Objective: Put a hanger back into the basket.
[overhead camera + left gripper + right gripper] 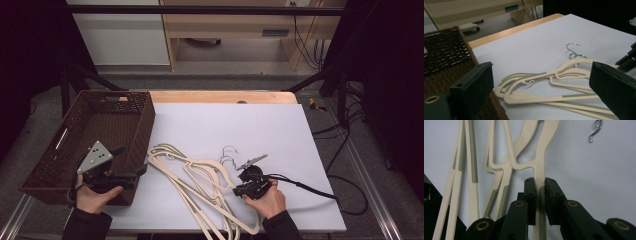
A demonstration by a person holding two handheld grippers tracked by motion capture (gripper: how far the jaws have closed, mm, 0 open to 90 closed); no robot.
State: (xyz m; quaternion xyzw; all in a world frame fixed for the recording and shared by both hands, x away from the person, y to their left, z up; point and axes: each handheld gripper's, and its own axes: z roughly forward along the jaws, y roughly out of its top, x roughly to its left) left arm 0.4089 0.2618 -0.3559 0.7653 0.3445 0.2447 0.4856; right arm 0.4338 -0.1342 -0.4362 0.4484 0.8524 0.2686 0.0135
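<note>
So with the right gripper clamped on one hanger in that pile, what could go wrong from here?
1. The cream hangers lie overlapped with metal hooks bunched together, so lifting the pinched one may drag the others along.
2. The right gripper pinches only a thin arm; it might twist or slip out.

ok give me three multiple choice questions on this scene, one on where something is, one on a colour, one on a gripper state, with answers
1. Where is the wicker basket?
A. at the table's left edge
B. in the middle of the white sheet
C. at the right edge

2. What colour are the hangers?
A. black
B. cream
C. red

3. What is the right gripper doing?
A. hanging open above the table
B. shut on the basket rim
C. shut on a hanger's arm

Answers:
1. A, the high view shows it left of the white sheet, beside the left gripper.
2. B, all of them lie pale cream with metal hooks.
3. C, in the right gripper view both jaws press on the cream arm.
</note>
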